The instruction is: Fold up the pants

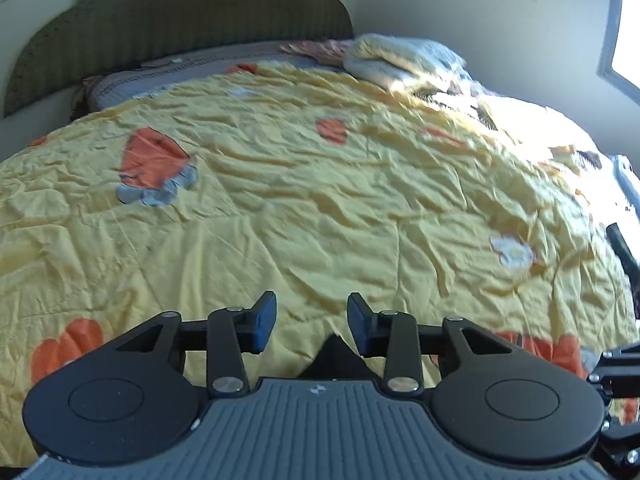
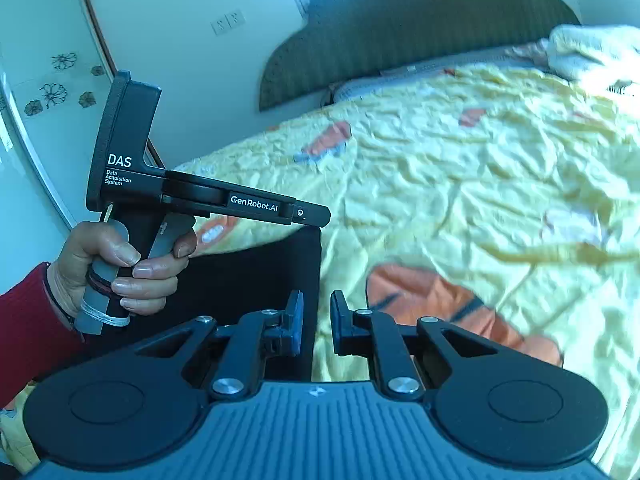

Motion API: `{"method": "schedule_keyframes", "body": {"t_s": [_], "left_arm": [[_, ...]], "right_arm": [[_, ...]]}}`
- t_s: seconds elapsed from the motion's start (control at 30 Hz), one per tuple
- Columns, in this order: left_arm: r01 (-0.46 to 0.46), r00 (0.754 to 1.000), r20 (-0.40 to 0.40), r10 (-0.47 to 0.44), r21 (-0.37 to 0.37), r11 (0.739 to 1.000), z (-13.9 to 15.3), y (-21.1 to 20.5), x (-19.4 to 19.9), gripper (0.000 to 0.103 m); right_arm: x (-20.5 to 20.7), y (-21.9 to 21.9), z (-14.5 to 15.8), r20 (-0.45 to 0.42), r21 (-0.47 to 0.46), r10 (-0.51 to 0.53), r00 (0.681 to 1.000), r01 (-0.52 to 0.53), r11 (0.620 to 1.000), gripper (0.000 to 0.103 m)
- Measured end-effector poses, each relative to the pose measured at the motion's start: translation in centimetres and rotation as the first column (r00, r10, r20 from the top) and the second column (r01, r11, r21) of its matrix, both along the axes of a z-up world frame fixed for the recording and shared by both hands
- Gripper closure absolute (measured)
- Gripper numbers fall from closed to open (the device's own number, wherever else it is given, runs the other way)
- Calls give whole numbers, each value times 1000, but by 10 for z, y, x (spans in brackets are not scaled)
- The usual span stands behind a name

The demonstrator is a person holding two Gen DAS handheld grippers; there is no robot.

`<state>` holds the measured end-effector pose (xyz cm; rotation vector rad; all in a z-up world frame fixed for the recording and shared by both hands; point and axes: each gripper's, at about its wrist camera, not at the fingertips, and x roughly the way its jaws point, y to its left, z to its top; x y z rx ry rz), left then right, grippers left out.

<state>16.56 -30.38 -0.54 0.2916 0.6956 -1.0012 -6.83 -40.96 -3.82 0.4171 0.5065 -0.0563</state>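
Observation:
Black pants (image 2: 260, 276) lie at the near edge of the bed on the yellow quilt (image 2: 460, 184), their straight right edge running toward me. In the left wrist view only a black tip of the pants (image 1: 334, 354) shows, low between the fingers. My left gripper (image 1: 312, 320) is open and its pads touch nothing. In the right wrist view a hand in a red sleeve (image 2: 120, 272) holds the left gripper (image 2: 318, 214) side-on, just above the pants' far corner. My right gripper (image 2: 317, 320) is all but shut, with a thin slit and nothing pinched.
The crumpled quilt with orange and grey patches (image 1: 156, 160) covers the bed. A dark headboard (image 1: 180, 20) stands at the far end. A pale folded blanket (image 1: 404, 60) lies at the far right corner. A window (image 1: 628, 40) is on the right wall and a flowered glass door (image 2: 48, 92) on the left.

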Motion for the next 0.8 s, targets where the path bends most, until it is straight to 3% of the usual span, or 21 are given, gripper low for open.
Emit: {"method": "schedule_keyframes", "body": {"t_s": [0.1,0.23,0.33,0.4,0.53,0.6,0.67,0.73,0.8], "left_arm": [[-131,991,-14,130,-54,990,21,22,13,36],[-235,972,9,235,-19,972,26,62,12,36],[-286,958,14,286,32,958,18,103,7,36],[-343,939,9,343,45,938,14,135,3,37],[-403,913,-67,401,-13,915,8,182,-1,35],[-406,909,-82,409,51,912,-7,179,3,35],[-436,895,-33,444,130,890,-22,172,6,32],[-461,887,11,462,105,881,-14,177,-2,37],[-472,881,62,469,53,880,-1,186,-14,35]], "right_arm": [[21,4,5,49,52,83,995,-86,995,89],[74,14,-9,-22,22,170,985,-169,985,89],[107,2,-27,-126,-3,116,985,-117,993,90],[107,-5,-24,-109,22,105,988,-103,994,89],[95,13,-16,-75,-31,141,987,-144,989,89],[101,22,-27,-127,-55,154,980,-162,985,90],[101,21,-29,-125,-59,120,985,-128,990,90],[93,28,-15,-110,-104,80,991,-91,990,89],[79,44,2,-61,-167,123,990,-132,977,89]]}}
